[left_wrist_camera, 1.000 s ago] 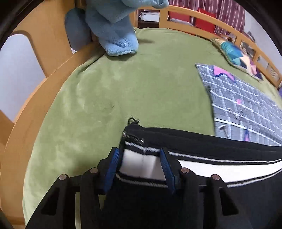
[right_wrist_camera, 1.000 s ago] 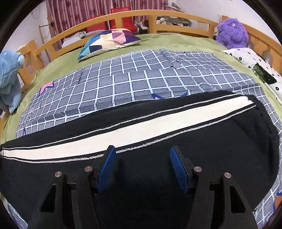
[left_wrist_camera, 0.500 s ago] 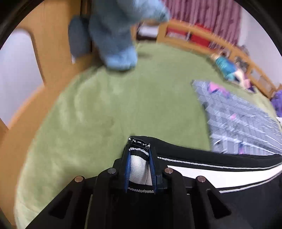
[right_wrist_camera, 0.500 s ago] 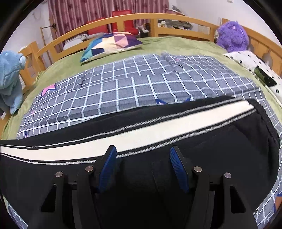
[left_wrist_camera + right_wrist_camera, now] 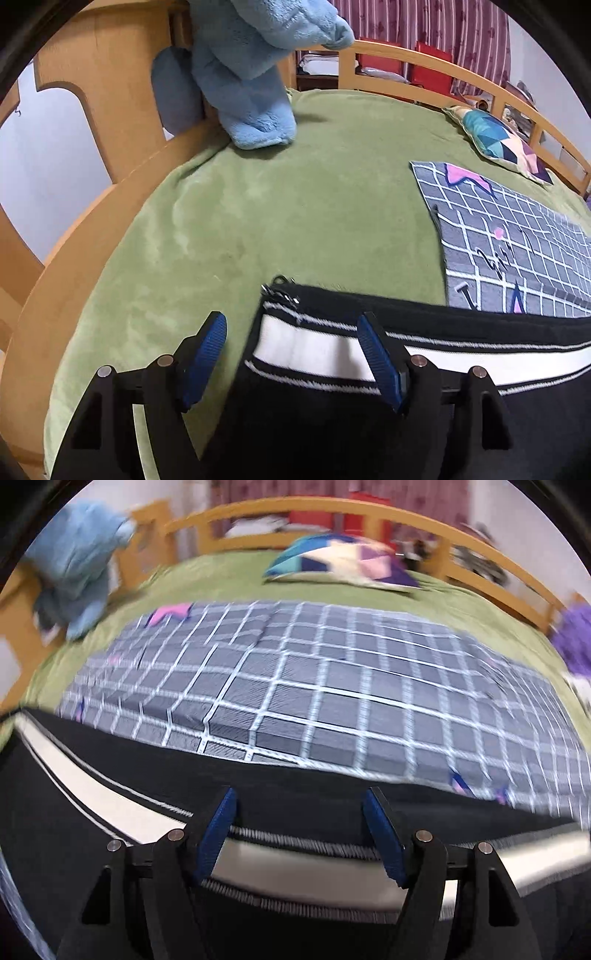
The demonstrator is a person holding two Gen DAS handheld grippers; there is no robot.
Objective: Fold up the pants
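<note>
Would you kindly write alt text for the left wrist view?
The left gripper hovers with jaws open over the hem end of black pants with a white side stripe, lying on a green blanket. A blue plush toy leans on the wooden bed rail.

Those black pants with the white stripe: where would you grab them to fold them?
Probably the cuff end of the black pants, by the zipper. It is a free corner lying flat on the green blanket, so come down from above with the open left gripper straddling the edge.
</note>
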